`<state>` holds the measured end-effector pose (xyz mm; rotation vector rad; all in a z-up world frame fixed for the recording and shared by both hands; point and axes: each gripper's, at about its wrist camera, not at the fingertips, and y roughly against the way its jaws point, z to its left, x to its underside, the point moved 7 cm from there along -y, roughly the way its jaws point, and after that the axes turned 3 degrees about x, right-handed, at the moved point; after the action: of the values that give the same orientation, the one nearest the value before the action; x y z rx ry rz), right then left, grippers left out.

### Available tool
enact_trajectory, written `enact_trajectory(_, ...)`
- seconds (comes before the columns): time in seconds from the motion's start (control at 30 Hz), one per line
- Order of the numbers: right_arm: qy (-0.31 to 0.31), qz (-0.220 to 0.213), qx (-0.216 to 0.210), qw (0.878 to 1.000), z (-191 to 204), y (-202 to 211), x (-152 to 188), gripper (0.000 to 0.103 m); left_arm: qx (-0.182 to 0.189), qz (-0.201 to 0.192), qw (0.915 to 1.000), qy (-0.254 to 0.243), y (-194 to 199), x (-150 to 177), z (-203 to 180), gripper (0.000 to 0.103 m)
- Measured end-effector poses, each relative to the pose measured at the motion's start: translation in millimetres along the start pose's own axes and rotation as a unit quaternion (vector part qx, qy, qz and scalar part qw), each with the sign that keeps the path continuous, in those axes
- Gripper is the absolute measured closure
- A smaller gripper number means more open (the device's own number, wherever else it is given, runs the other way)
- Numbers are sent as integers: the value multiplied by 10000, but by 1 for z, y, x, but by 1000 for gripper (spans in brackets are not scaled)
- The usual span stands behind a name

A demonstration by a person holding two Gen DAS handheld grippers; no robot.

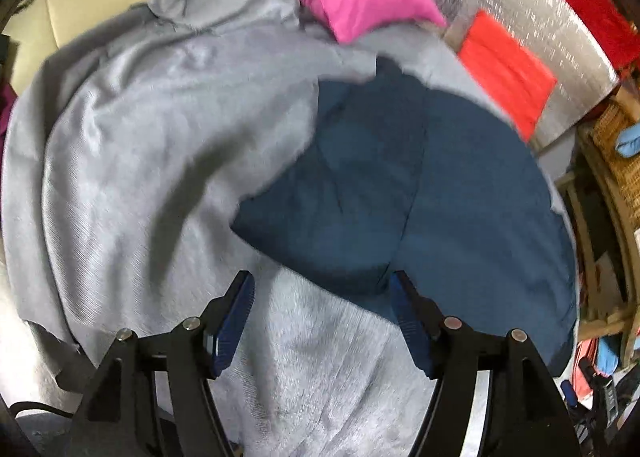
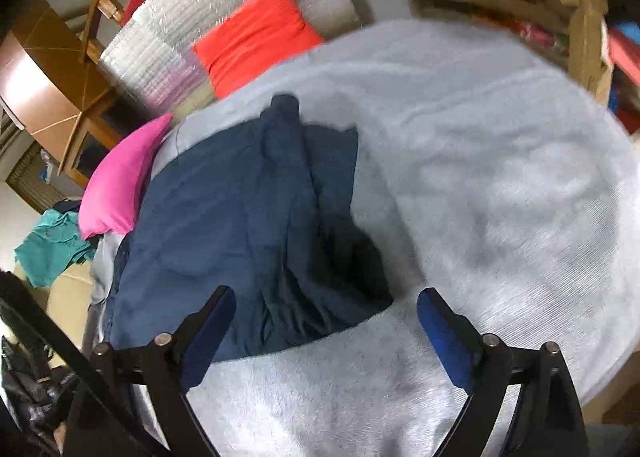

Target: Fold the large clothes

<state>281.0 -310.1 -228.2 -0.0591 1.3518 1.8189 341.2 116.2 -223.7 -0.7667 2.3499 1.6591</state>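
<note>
Grey cloth, a wide blanket (image 1: 160,161), covers nearly the whole work surface, and on it lies the navy garment (image 1: 400,193), the piece to be folded, sitting from the centre toward 3 o'clock in the left wrist view and from the centre toward 9 o'clock in the right. It looks partly doubled over, with layered panels and a rumpled ridge up its middle, though blur makes the layers hard to count; I judge the fold begun but not flat or squared, so smoothing and further folds remain. Around it, largest first: a silver quilted mat (image 2: 200,29) at 11 o'clock in the right view, a red cushion (image 2: 256,37) on it, a pink cushion (image 2: 120,181) touching the garment's far edge and likely to crowd a fold that way, and teal clothes (image 2: 52,241) at 9 o'clock. Both tongs, the left gripper (image 1: 320,289) and right gripper (image 2: 326,309), hang spread wide above the garment's near edge, holding nothing.
</note>
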Motion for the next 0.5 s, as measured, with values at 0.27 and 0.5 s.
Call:
enact_trajectory(0.27, -613, 595, -494, 9951, -15, -27, 1, 13, 292, -127, 9981, 518, -10, -5, 9, 33)
enact_trajectory(0.5, -1108, 601, -738, 9893, -21, -47, -4, 42, 1231, 257, 9823, 1388, -28, -15, 15, 33)
